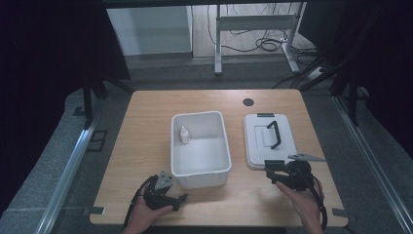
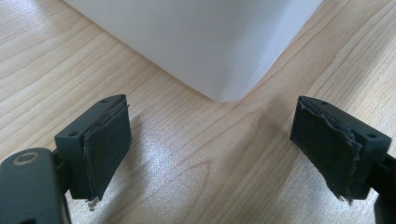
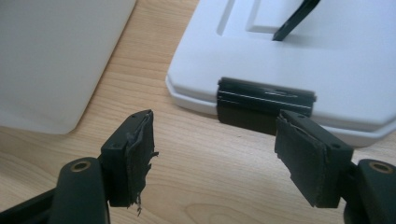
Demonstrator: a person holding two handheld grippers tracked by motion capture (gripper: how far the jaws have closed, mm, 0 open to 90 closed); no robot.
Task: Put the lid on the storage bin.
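Note:
A white open bin [image 1: 209, 168] stands mid-table with a small white bottle [image 1: 184, 135] upright inside at its far left. To its right lies a flat white lid [image 1: 258, 146] with a black handle [image 1: 273, 132]. My left gripper [image 1: 181, 198] rests low near the bin's near left corner [image 2: 201, 42]; its jaws are open over bare wood [image 2: 212, 126]. My right gripper [image 1: 271, 169] hovers at the lid's near edge. It is open [image 3: 215, 135], with the lid's black latch [image 3: 264, 100] just beyond the fingertips and nothing between the pads.
The wooden table [image 1: 146, 122] has a round black cable hole [image 1: 248, 102] at the back. Bare wood lies left of the bin and along the front edge. A desk frame and cables [image 1: 258, 44] stand on the floor beyond.

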